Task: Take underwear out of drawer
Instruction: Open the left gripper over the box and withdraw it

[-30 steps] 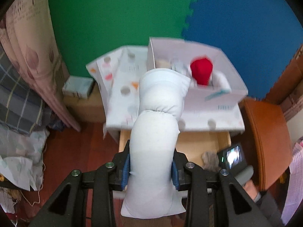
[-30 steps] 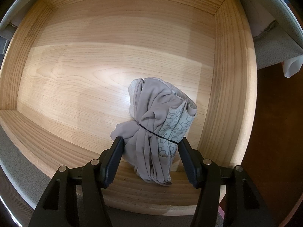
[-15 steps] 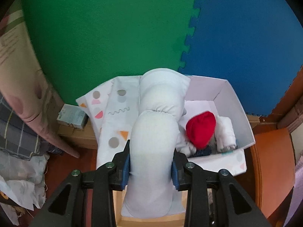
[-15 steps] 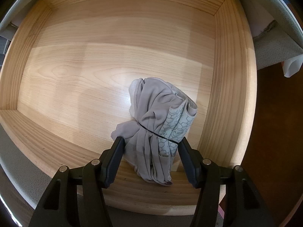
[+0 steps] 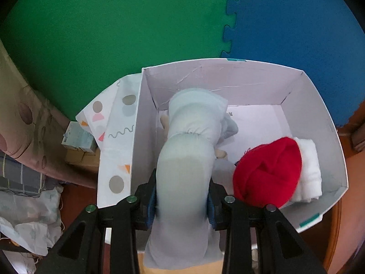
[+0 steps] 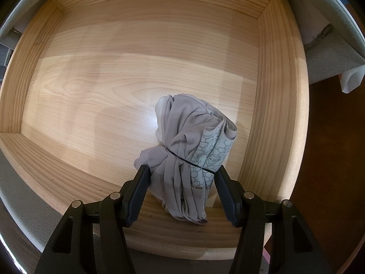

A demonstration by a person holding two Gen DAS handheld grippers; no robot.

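Now carried over white box [image 5: 319, 123]: soft pale roll [image 5: 184, 178] squeezed in left gripper [image 5: 182, 202]; right gripper [image 6: 181, 182] unmoved, straddling light, limp banded bundle [image 6: 194, 141], contact unclear.

You see a green mat [image 5: 109, 41] joined to a blue mat [image 5: 296, 27], and a small carton [image 5: 78, 138] at left.

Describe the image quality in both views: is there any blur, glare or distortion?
Left wrist view: the held white bundle looks soft, slightly blurred, and the white box bulges from the fisheye. Right wrist view: sharp; the drawer walls curve, with mild glare beside the grey bundle.
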